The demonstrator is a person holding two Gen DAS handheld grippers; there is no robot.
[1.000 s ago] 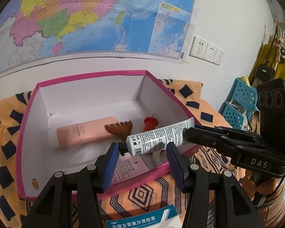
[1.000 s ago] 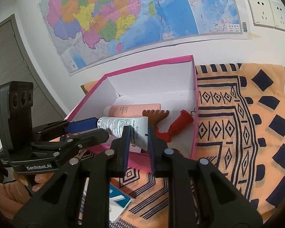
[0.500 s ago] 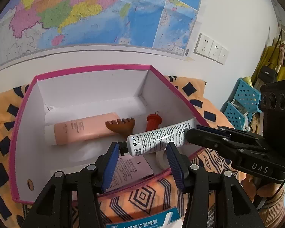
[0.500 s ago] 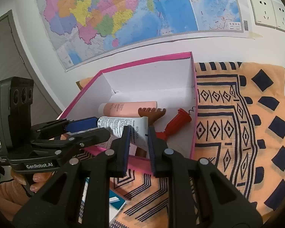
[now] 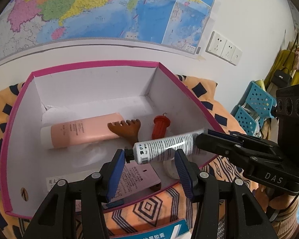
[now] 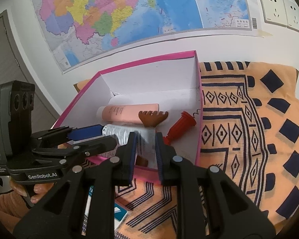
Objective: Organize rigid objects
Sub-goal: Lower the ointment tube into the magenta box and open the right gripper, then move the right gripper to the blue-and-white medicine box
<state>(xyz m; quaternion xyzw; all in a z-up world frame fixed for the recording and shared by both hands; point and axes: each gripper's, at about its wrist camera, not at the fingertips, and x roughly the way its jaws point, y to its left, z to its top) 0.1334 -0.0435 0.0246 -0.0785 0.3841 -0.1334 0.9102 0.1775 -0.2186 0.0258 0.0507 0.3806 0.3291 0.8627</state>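
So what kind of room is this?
Probably a lived-in home room: a wall map above a patterned cloth, wall sockets, and bags and clothes hanging nearby.

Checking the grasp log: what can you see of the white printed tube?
The white printed tube looks like soft plastic, with black text and a small black cap. It is held roughly level over the pink box, touching nothing inside. The right gripper clamps its flat tail; the cap end lies between the left gripper pads, contact unclear.
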